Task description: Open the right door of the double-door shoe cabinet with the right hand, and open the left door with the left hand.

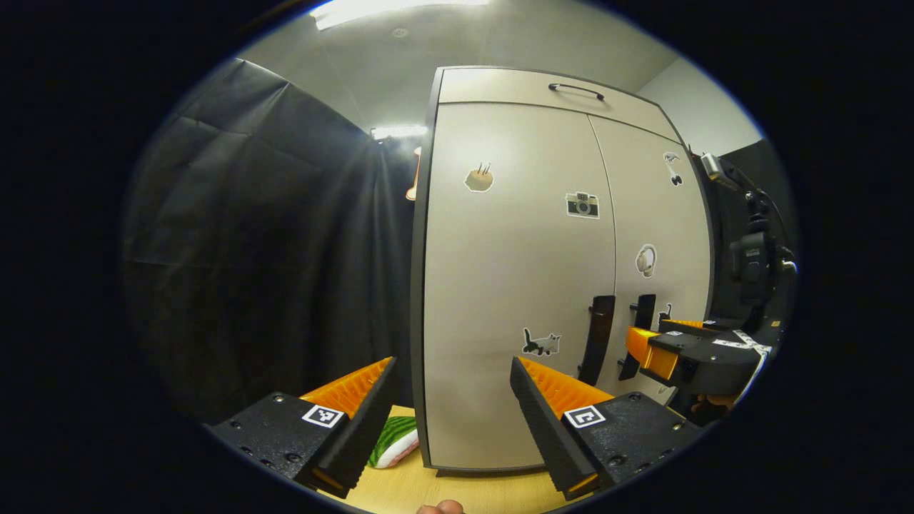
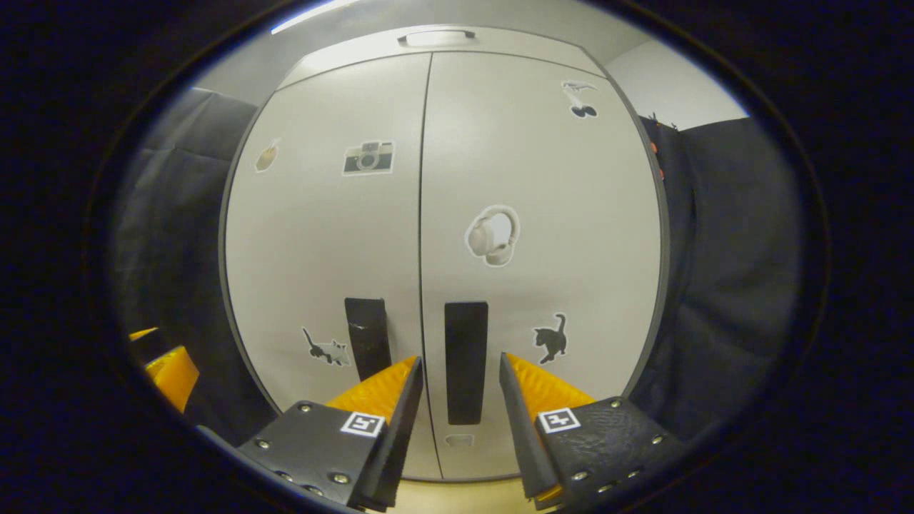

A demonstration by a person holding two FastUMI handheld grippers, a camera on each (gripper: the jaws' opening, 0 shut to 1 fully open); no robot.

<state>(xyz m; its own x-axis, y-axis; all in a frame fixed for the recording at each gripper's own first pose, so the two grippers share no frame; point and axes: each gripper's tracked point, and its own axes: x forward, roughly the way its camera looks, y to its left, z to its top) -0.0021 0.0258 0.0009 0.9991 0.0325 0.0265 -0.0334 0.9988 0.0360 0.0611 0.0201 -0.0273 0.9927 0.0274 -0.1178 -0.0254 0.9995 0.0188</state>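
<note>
Both doors closed; right gripper (image 2: 457, 371) spread around the right handle (image 2: 465, 360) at lower centre, left gripper (image 1: 453, 371) released

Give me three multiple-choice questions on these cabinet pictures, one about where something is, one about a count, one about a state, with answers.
1. Where does the headphone sticker sit?
A. on the right door
B. on the left door
C. on the top drawer

2. How many cat stickers are on the cabinet?
A. one
B. two
C. four

3. How does the right gripper stand to the right handle?
A. shut on it
B. open, with the handle showing between its fingers
C. open, aimed at the wall

Answers:
1. A: in the right gripper view it lies right of the centre seam.
2. B: one cat sticker is on the left door and one on the right.
3. B: both fingers stand apart beside the handle, and both doors look closed.
</note>
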